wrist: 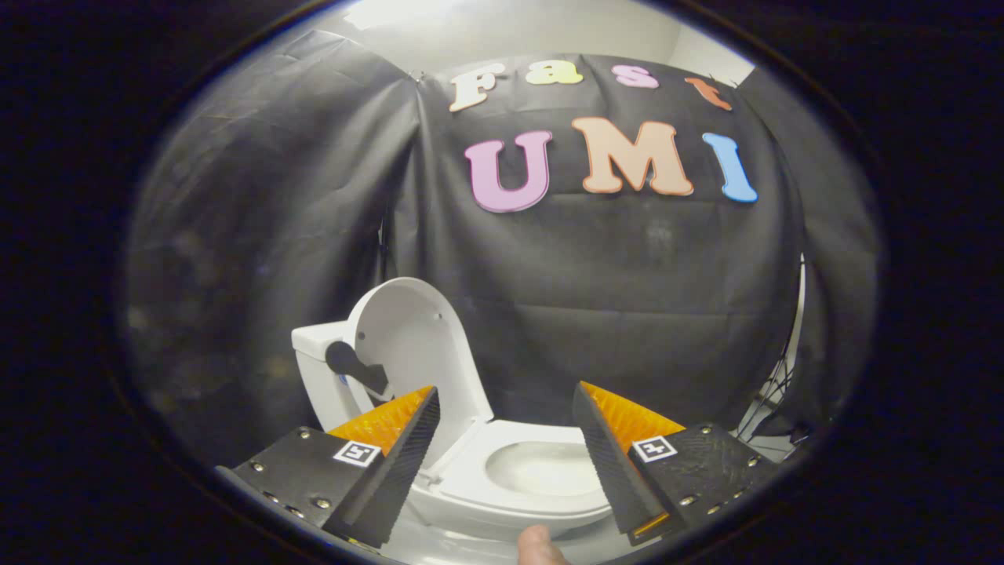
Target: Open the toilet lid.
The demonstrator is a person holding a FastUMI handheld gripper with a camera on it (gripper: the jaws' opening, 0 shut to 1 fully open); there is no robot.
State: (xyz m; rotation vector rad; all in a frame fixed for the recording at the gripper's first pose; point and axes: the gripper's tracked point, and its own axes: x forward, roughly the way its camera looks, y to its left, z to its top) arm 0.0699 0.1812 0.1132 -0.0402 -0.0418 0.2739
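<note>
Toilet lid (pixel 412 341), white and oval, raised to an upright position and leaning back against the cistern (pixel 314 345); its inner face is turned toward the camera. The lid stands beyond the left finger, whose tip overlaps the lid's lower edge in the view; whether the two touch cannot be told. A dark, rounded tab (pixel 353 365) projects from the lid's left side, just above that fingertip.

Below the lid, the white seat (pixel 471 479) lies flat around the open bowl (pixel 545 467), which sits between the two fingers and slightly ahead of them. Hinge fittings show at the seat's rear, near the left finger.

Gripper (pixel 506 400): fingers spread wide apart, nothing held between them, the bowl visible through the gap. Each finger carries a ribbed inner pad and a small square marker on its base.

A fingertip of the person (pixel 537 543) shows at the near edge, between the finger bases and in front of the seat's rim.

Behind the toilet hangs the booth's black cloth wall (pixel 612 314), creased and draped. At the right, beside the cloth's edge, a tangle of dark cables (pixel 773 392) is visible.
</note>
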